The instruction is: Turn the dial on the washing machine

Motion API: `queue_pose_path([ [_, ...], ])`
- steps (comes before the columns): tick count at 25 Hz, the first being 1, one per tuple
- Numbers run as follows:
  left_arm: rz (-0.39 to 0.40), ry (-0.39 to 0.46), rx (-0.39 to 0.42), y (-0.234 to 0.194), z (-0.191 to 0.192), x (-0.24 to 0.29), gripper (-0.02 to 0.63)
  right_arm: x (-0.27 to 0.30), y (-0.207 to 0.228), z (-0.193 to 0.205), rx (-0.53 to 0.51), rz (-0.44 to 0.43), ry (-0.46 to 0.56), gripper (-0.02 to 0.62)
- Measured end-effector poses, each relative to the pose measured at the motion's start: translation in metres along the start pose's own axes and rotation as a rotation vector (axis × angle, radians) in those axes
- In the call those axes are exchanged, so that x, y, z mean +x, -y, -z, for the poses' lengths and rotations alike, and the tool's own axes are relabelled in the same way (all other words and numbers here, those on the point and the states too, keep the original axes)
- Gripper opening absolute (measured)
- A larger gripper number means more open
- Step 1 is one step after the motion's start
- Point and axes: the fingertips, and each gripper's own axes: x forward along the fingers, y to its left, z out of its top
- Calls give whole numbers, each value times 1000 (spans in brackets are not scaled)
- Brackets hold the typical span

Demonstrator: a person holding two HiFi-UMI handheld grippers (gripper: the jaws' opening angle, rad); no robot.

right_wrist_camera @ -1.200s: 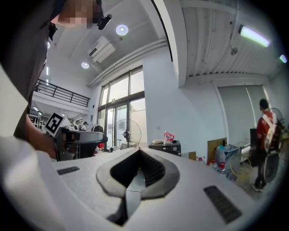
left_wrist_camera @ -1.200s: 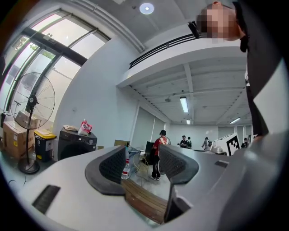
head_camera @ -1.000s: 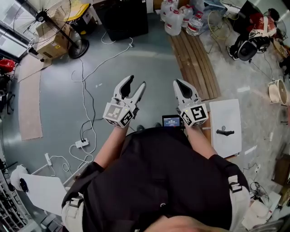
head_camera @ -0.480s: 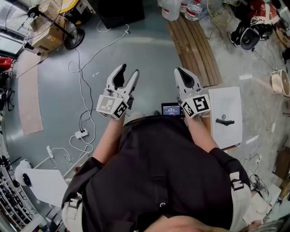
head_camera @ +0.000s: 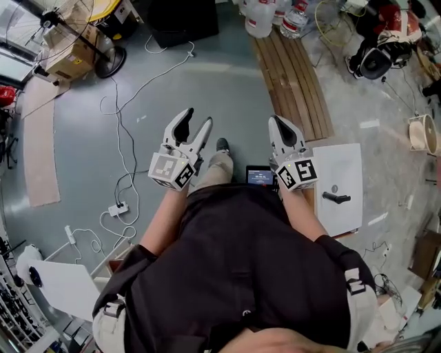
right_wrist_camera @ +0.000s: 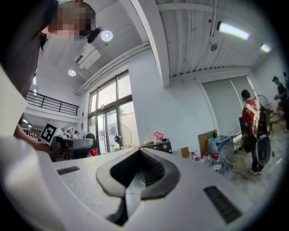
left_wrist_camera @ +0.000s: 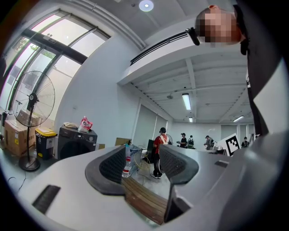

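- Washing machine (head_camera: 186,21): a dark box that stands upright on the grey floor at the far edge of the head view, well apart from both of my grippers.
- Its long axis runs floor to top. Its front faces out over the open floor, towards me.
- In the left gripper view the washing machine (left_wrist_camera: 76,143) stands left of the jaws, with a pink bag (left_wrist_camera: 85,123) lying on its top. The dial is too small to make out.
- In the right gripper view the washing machine (right_wrist_camera: 159,145) shows just above the jaw tips, far off.
- Left gripper (head_camera: 195,120): I hold it level, pointing towards the far side of the room. Its jaws stand wide apart and hold nothing.
- Through the gap of the left gripper (left_wrist_camera: 142,155) I see only wooden planks (left_wrist_camera: 142,198) and a water bottle (left_wrist_camera: 127,163), both far off.
- Right gripper (head_camera: 281,125): I hold it level beside the left one. Its jaws meet at the tips and hold nothing.
- The right gripper (right_wrist_camera: 139,152) touches nothing.
- A standing fan (left_wrist_camera: 32,106) stands left of the washing machine.
- A white cable (head_camera: 138,96) trails over the floor from near the washing machine.
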Motion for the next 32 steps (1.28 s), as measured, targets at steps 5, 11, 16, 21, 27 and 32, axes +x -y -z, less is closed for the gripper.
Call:
queue_pose_path([
  [5,7,31,-44,-27,1,34,215,30,28,4,-4,17,-8,2],
  [11,-13,58,-50,-81,-15,96,215,99,68,-20,-64,28,30,2],
  [16,-9,44,-34,-130,-28,152,213,166,96,-35,-65,17,27,2],
  [21,32,69,-97,-173,-41,209,213,214,128,-52,-102,61,46,2],
  [27,-1,39,-92,-227,-40,267,215,258,184,-55,-112,131,29,2],
  [32,-18,5,-99,-260,-28,297,213,296,213,-52,-104,133,30,2],
])
